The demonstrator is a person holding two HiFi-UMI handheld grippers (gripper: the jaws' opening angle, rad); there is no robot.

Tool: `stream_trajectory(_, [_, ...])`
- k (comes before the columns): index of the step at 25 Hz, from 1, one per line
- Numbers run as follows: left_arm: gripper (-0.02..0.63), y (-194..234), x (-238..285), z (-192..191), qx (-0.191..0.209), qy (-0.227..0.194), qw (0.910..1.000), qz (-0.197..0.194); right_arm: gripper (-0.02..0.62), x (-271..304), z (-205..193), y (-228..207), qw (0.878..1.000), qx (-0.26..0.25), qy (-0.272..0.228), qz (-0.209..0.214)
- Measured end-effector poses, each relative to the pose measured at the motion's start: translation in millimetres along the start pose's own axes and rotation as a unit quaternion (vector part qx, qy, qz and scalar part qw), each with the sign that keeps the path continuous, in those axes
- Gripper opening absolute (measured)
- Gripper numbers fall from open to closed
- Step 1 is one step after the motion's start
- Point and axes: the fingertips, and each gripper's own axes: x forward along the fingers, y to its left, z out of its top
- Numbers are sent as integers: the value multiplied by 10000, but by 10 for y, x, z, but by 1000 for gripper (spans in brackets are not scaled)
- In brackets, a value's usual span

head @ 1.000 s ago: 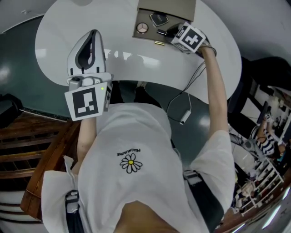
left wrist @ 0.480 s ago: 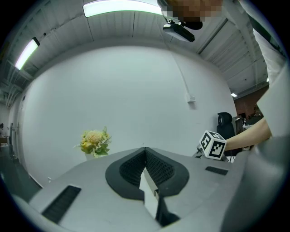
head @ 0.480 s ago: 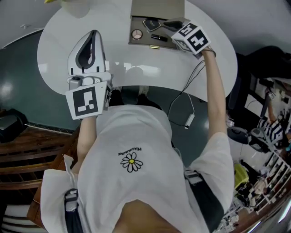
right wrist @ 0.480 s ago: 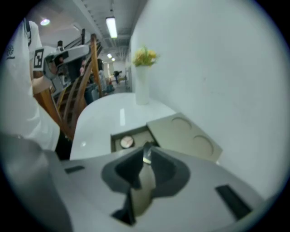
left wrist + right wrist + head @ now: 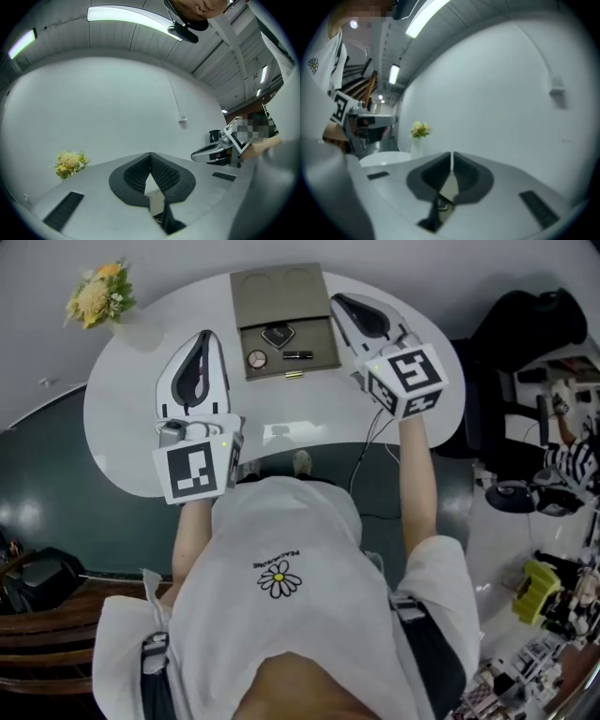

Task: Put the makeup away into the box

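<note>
The white table point(image 5: 122, 427) is carrying the open box point(image 5: 277, 282). Left of the box, the left gripper point(image 5: 204, 337) is hovering, jaws pressed together, empty. Right of the box, the right gripper point(image 5: 339, 301) is hovering, its jaws having just been closing and now meeting on nothing. The makeup point(image 5: 277, 335) is lying inside the box, and a small gold piece point(image 5: 293, 375) is lying just in front of it.

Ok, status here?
Left tool shut, empty; right tool just closed, empty. Makeup in taupe rectangular box; small gold piece at its front edge. Nothing blocking.

Makeup point(image 5: 278, 336) in the box point(image 5: 277, 292) is indistinctly small.
</note>
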Motion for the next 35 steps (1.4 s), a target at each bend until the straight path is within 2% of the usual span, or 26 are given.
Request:
stream_trajectory(3, [20, -81, 15, 22, -56, -9, 9999, -135, 38, -445, 206, 29, 9957, 272, -468, -751])
stream_trajectory(8, [20, -268, 48, 101, -107, -216, 9982, -541, 38, -963, 225, 253, 9781, 1052, -1011, -1484])
stream_trajectory(11, [20, -388, 50, 120, -119, -286, 9967, -751, 38, -1171, 166, 353, 9669, 974, -1030, -2121])
stream_trajectory(14, [20, -468, 48, 112, -152, -302, 9958, -849, 38, -1284, 170, 450, 9601, 820, -1038, -2462])
stream_trajectory(19, [20, -471, 2, 143, -102, -338, 9952, -913, 35, -1321, 143, 570, 9547, 771, -1020, -2686])
stream_trajectory(35, [20, -350, -97, 138, -89, -337, 9969, -706, 32, -1322, 40, 634, 9565, 730, -815, -2706])
